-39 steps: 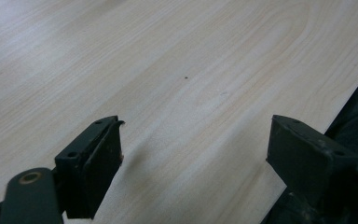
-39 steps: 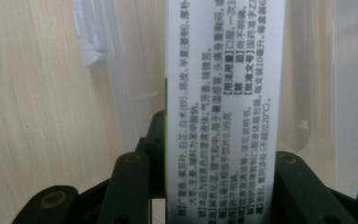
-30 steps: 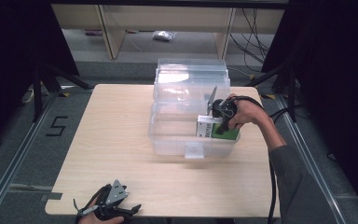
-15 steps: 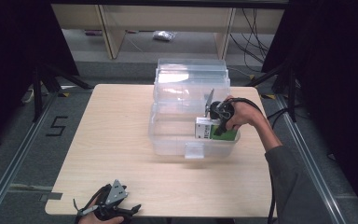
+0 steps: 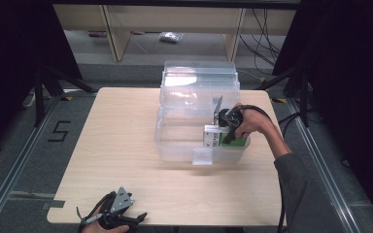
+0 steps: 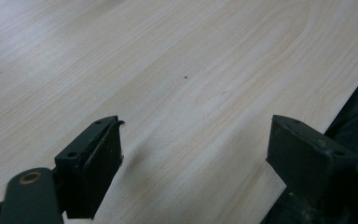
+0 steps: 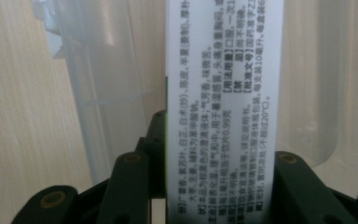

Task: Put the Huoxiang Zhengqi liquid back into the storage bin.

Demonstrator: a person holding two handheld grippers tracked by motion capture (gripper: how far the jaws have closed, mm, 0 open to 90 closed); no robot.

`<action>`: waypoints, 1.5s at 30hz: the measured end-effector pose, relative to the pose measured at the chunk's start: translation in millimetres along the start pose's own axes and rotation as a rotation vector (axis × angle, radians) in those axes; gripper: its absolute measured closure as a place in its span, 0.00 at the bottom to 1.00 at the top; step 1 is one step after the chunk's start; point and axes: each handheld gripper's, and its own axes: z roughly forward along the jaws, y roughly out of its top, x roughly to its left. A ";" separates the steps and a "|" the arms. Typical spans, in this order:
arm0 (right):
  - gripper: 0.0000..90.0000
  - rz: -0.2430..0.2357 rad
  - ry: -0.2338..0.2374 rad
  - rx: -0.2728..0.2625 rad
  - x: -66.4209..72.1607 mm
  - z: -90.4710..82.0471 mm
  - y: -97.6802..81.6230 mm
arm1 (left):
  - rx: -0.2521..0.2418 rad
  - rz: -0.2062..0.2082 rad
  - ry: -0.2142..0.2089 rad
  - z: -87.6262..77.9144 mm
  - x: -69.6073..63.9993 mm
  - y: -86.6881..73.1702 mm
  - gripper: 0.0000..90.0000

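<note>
From the high view we look forward and down from above the near edge of the wooden table [image 5: 121,160], taking in the whole top and the floor beyond it. Our left gripper view sits low and very close over the bare table [image 6: 177,70] near its edge, looking along the wood. Our right gripper view presses right up against a white printed box [image 7: 223,93] in front of the clear plastic bin [image 7: 102,93], which the high view shows as the box [image 5: 213,137] in the bin [image 5: 196,92] on the table's right.

left gripper [image 6: 193,154] jaws wide apart | over bare wooden table [image 6: 168,70] | near edge
</note>
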 end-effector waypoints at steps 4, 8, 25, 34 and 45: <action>0.72 -0.031 0.000 -0.004 -2.2 2.9 0.5 | -0.008 -0.002 0.000 -0.2 -0.6 -0.2 0.19; 0.72 -0.043 -0.004 -0.006 -2.9 4.7 2.9 | -0.009 -0.002 -0.005 -0.6 -0.8 -0.1 0.19; 0.71 0.019 0.012 0.020 1.5 15.2 -1.0 | -0.015 -0.002 -0.004 1.7 -0.7 -0.7 0.19; 0.69 -0.023 0.021 0.022 -0.9 21.5 2.1 | -0.014 -0.004 -0.002 0.9 -0.7 -0.5 0.19; 0.54 0.100 -0.013 -0.033 4.7 -1.1 -1.8 | -0.014 -0.007 -0.005 1.4 -0.9 -0.6 0.19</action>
